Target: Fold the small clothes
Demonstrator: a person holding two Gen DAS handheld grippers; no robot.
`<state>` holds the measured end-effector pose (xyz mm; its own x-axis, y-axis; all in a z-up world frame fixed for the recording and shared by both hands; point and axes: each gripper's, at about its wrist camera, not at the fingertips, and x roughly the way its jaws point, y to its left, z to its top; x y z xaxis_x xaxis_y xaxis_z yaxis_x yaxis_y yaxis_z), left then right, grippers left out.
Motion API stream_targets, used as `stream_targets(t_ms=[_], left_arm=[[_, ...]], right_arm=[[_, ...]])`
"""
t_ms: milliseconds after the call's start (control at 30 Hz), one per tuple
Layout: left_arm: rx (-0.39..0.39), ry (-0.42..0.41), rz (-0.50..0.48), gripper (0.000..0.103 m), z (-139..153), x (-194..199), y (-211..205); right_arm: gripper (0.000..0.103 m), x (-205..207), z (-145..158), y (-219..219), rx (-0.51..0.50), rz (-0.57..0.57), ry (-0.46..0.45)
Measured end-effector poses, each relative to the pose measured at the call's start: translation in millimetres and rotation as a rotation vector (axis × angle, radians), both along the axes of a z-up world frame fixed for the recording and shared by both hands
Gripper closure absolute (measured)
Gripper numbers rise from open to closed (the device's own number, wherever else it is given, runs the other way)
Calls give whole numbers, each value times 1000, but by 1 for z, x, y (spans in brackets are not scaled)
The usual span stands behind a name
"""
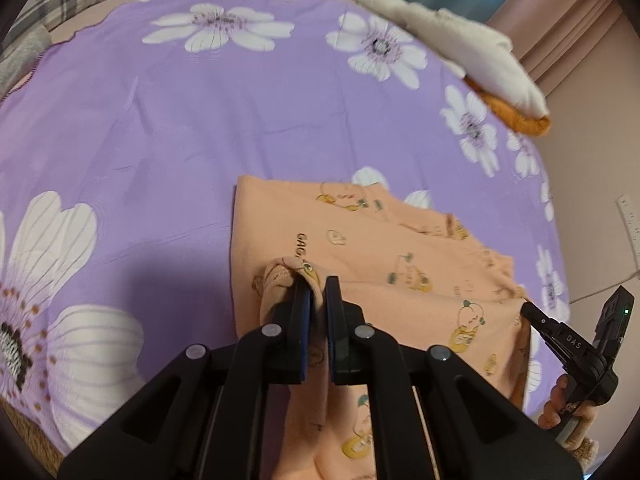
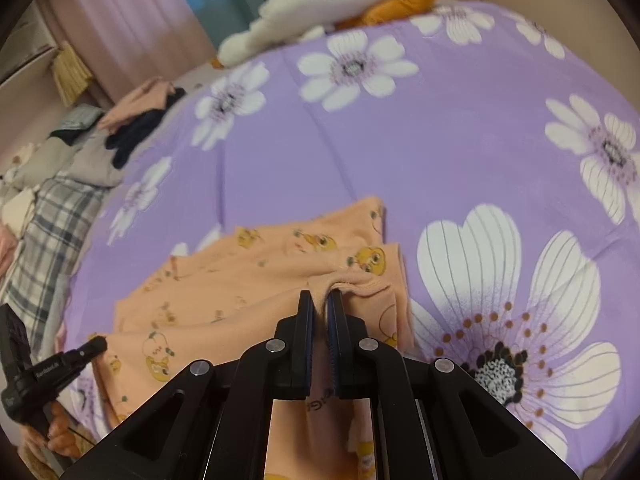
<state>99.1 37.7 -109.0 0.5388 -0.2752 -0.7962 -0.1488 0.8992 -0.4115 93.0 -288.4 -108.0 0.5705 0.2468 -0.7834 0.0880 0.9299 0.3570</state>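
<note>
A small peach garment (image 1: 400, 256) printed with yellow cartoon ducks lies on the purple flowered bedsheet (image 1: 200, 128), partly folded over itself. My left gripper (image 1: 318, 284) is shut on a bunched edge of the garment near its left side and lifts it off the sheet. My right gripper (image 2: 320, 298) is shut on another edge of the same garment (image 2: 256, 280), with cloth hanging down between its fingers. The right gripper also shows at the lower right of the left wrist view (image 1: 528, 308), and the left gripper at the lower left of the right wrist view (image 2: 98, 344).
A white and orange plush toy (image 1: 460, 44) lies at the far right edge of the bed. A plaid pillow (image 2: 52, 232) and a pile of other clothes (image 2: 136, 120) sit at the head end. Curtains (image 2: 132, 12) hang behind.
</note>
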Motion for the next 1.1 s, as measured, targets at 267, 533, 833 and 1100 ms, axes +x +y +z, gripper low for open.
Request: stream_targets(t_ms=[267,533,833,1100], left_arm=[[-1,67,0,94,-24,13,1],[-16,31,-25,75,-5,-2,0],[18,-9,-79,29,16,-56,-9],[2,115,-85,31,-14,-88,-6]], right_arm=[[95,8,-23,-3,9,10,54],[63,-14,-1,-15,31,-6,4],[55,-68,18,-25,-15,5,2],[55,-102,4,-2,34,67,57]])
